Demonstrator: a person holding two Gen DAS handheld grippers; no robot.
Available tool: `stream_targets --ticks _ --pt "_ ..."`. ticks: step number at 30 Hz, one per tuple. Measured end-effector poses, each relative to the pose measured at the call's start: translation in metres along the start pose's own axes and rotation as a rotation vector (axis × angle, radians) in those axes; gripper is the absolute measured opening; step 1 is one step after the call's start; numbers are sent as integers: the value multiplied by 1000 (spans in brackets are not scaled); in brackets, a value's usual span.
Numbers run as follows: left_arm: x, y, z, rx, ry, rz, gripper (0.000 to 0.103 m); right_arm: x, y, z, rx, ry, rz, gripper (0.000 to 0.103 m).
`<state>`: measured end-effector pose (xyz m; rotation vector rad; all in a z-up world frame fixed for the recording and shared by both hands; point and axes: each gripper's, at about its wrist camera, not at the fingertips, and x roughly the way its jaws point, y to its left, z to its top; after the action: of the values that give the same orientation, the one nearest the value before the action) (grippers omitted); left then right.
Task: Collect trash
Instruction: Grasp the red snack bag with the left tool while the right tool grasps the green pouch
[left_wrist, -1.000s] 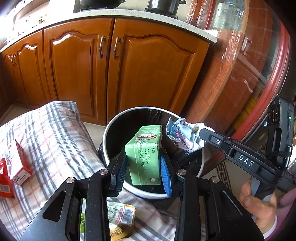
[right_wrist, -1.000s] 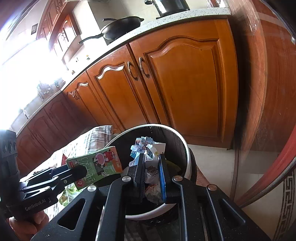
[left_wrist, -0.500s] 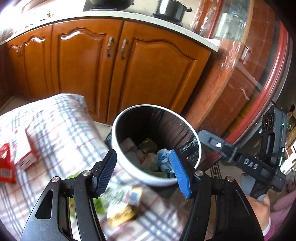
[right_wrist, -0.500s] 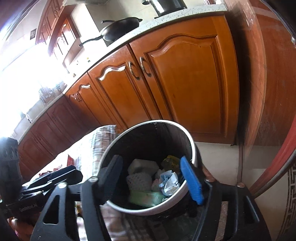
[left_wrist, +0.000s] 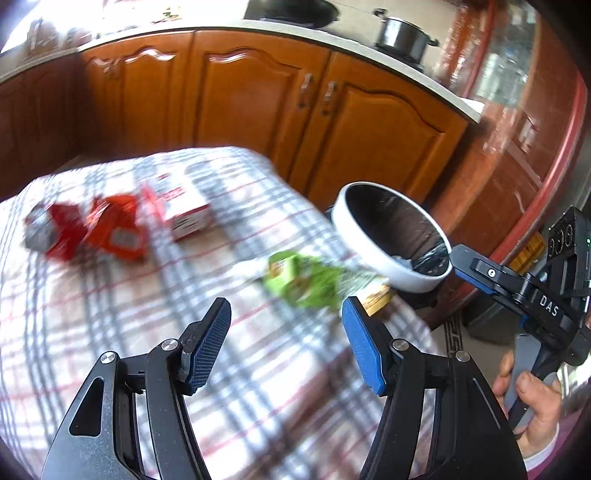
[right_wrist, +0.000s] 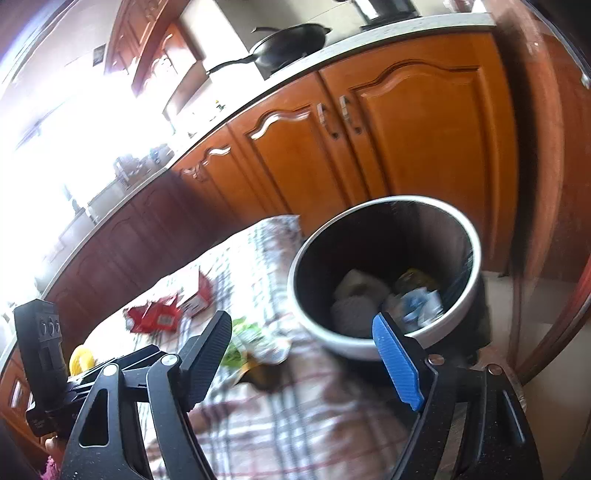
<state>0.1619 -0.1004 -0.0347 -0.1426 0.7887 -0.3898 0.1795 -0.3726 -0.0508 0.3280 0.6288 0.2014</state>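
A white-rimmed trash bin (left_wrist: 373, 254) with a black liner stands at the right edge of a table with a plaid cloth (left_wrist: 184, 332); in the right wrist view it (right_wrist: 332, 336) holds several pieces of trash. My left gripper (left_wrist: 286, 345) is open and empty above the cloth. A green wrapper (left_wrist: 303, 280) lies just ahead of it, near the bin. Red wrappers (left_wrist: 110, 229) and a red-and-white carton (left_wrist: 184, 210) lie farther left. My right gripper (right_wrist: 303, 354) is open and empty, near the bin; it also shows in the left wrist view (left_wrist: 480, 273).
Wooden kitchen cabinets (left_wrist: 258, 103) stand behind the table and bin, with a pot (left_wrist: 402, 33) and a pan (right_wrist: 288, 44) on the counter. A yellow object (right_wrist: 79, 360) lies at the left on the table. A red-framed door (left_wrist: 535, 147) is at the right.
Both grippers opened and dropped the green carton and the crumpled wrapper into the bin. The left gripper then swung back left over the table; the right one pulled back a little.
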Motion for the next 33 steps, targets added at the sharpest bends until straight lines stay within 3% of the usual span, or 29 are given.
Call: stream_targets --ticks 15,23,33 --pt "-23 69 -28 -85 27 122 63 35 67 -28 -212 128 57 81" --pt "-23 98 -14 -86 30 195 66 54 78 -21 -294 173 46 81" --pt "-29 155 24 -157 -22 280 68 74 87 -5 -394 179 54 80"
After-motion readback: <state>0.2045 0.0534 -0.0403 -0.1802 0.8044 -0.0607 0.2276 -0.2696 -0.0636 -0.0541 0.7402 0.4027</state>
